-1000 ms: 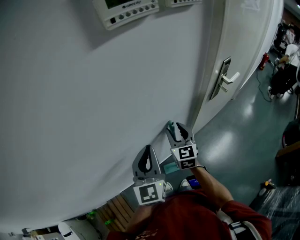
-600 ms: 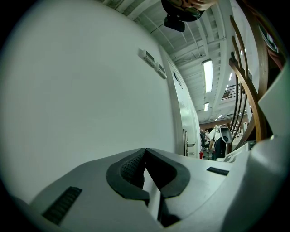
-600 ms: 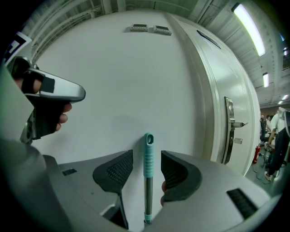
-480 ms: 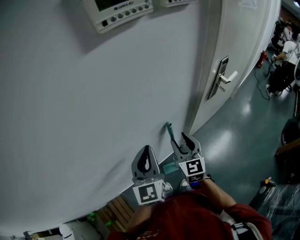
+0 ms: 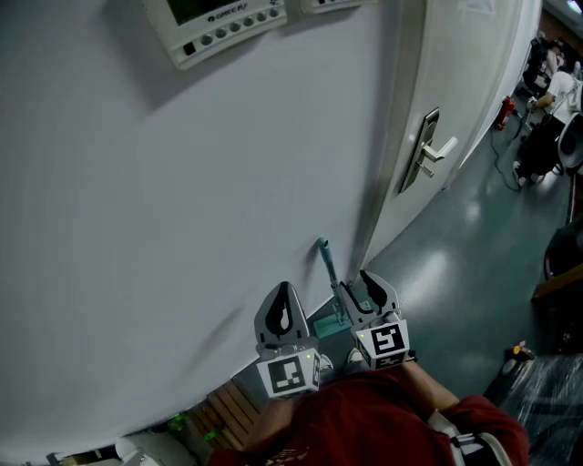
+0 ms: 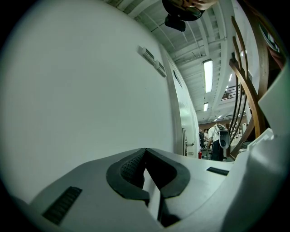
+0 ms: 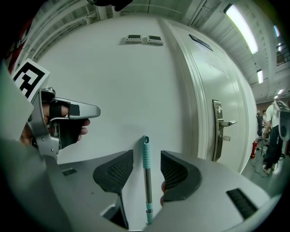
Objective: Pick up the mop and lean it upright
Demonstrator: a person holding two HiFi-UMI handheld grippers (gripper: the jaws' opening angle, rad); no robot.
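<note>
— Mop [image 7: 146, 174] first: where is it standing?

— Upright against the white wall [image 5: 182, 209], just beside the door frame. Teal grip on top, bare metal shaft below it, a teal collar lower down. Its teal head [image 5: 327, 325] sits at the foot of the wall, on the floor [image 5: 455, 273].

— Any label on it?

— None I can read. The only print around is on the white control panel [image 5: 219, 20] high on the wall: a line of lettering over a row of buttons, too small to make out. The cubes on the tools carry black-and-white square markers, no words.

— And the right claw [image 5: 366, 289]?

— Wide open, nothing held. In its own view the handle shows in the gap between the two dark pads, neither pad touching it. From above, the claw sits near the shaft, slightly to its right.

— Left claw [image 5: 285, 314]?

— Closed, tips together, nothing between them. It points at bare wall, to the left of the mop and apart from it.

— Further out?

— A white door [image 5: 474, 82] with a metal lever handle [image 5: 435, 150], and people far down the corridor.
</note>
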